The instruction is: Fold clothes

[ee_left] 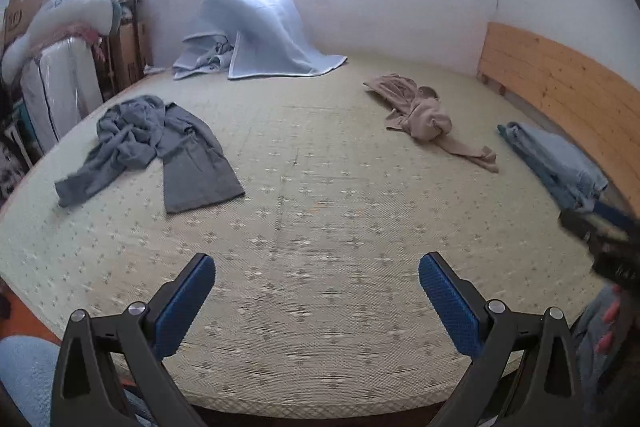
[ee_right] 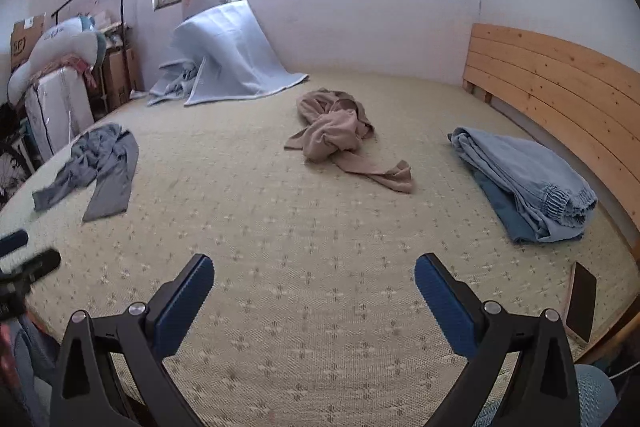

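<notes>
Hovering spread wide and empty above the mat-covered bed [ee_right: 320, 267], left gripper [ee_left: 316, 279] and right gripper [ee_right: 314, 277] touch nothing. Grey garment [ee_left: 160, 147], tan garment [ee_right: 340, 135] and folded blue clothes [ee_right: 528, 179] lie well apart; the left view crops the blue stack.

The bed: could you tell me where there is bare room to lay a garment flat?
The mat is bare ahead of both open grippers, between the grey garment and beige garment. Folded blue clothes and a phone crowd the headboard side.

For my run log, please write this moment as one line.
left gripper: open, empty | right gripper: open, empty | grey garment, beige garment: crumpled | blue garment: folded
</notes>
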`<control>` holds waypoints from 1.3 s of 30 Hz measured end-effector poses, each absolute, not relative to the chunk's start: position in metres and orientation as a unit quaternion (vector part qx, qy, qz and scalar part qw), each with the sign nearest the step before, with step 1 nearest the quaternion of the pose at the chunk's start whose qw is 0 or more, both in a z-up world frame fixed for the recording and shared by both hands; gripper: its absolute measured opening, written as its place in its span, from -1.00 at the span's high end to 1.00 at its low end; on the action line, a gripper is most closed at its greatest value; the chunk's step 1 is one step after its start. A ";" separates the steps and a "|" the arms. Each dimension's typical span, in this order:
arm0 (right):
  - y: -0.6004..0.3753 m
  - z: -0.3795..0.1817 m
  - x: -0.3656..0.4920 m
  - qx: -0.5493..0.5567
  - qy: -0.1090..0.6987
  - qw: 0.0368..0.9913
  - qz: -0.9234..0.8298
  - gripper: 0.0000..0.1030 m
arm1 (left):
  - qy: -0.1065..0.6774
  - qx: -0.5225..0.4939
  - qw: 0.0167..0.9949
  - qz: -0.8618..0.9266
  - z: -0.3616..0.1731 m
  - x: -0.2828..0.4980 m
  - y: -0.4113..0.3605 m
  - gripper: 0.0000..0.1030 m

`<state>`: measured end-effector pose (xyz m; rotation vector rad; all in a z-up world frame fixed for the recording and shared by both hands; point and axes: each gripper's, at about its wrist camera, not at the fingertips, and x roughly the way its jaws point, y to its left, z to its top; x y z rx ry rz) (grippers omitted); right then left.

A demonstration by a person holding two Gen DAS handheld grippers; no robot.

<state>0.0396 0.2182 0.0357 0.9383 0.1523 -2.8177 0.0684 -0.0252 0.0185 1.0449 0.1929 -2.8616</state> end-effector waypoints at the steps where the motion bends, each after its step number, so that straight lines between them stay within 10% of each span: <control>1: 0.218 0.035 0.040 0.316 0.053 0.083 -0.944 -0.99 | 0.062 0.341 0.044 -0.937 0.018 0.069 -0.024 -1.00; 39: 0.221 0.028 0.039 0.322 0.059 0.081 -0.941 -0.99 | 0.027 0.347 0.014 -0.937 0.013 0.062 -0.002 -1.00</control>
